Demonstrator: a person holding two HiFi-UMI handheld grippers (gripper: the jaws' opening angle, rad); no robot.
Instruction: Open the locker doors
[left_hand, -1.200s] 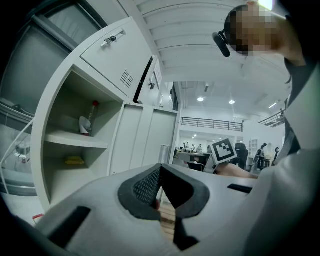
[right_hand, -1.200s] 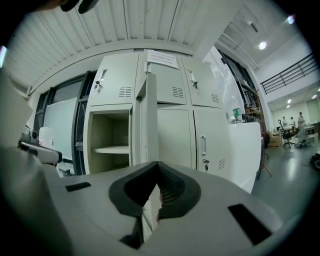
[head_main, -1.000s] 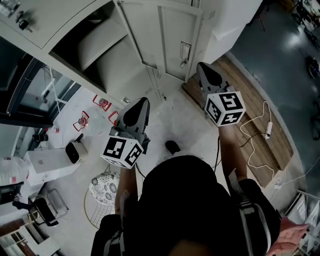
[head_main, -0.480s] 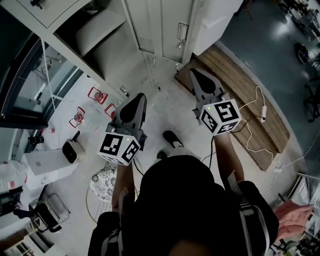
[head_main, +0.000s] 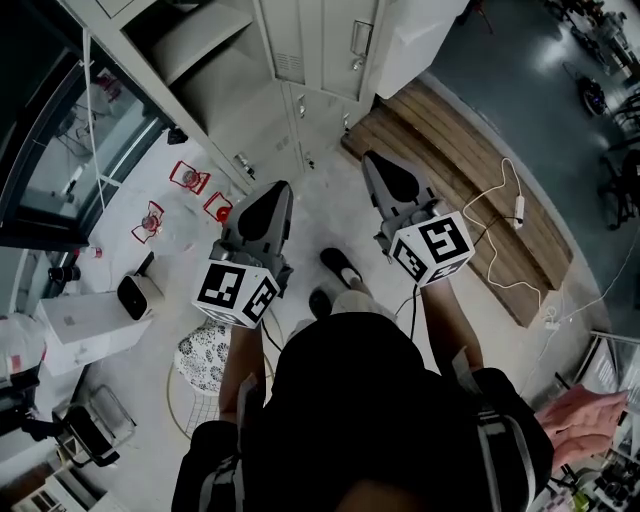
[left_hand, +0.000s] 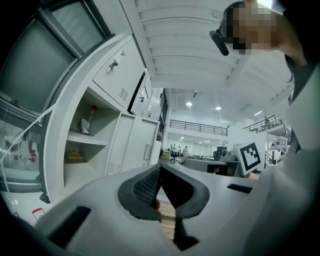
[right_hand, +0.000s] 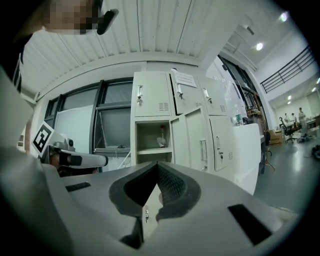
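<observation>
Since a second ago both claws have drawn back toward your body, and the lockers (head_main: 325, 45) have slid up to the top edge of the head view.

Hidden / cut off:
- The head view keeps only the bottom strip of the lockers, ahead of both claws and well apart from them. The upper doors are cropped there.
- Your head and shoulders block the lower middle of that view.
- In the left gripper view the claw's own body covers the lower lockers, and the hall beyond is too small to read.

Count:
- You hold two claws, with one marker cube on each.
- The right gripper view shows three upper doors (right_hand: 150, 95) in a row, all closed.
- Below them is one open compartment (right_hand: 149, 137), straight beyond the claw tips. One bottle (right_hand: 161, 134) stands on its shelf.
- Two lower doors (right_hand: 220, 142) stand to the right of that compartment. Whether the nearer one is swung out cannot be told.

Claws:
- The left claw (head_main: 270, 192) has its tips pressed together. Nothing is between them and it touches nothing.
- The right claw (head_main: 376, 162) is fully closed and empty, clear of the lockers.
</observation>
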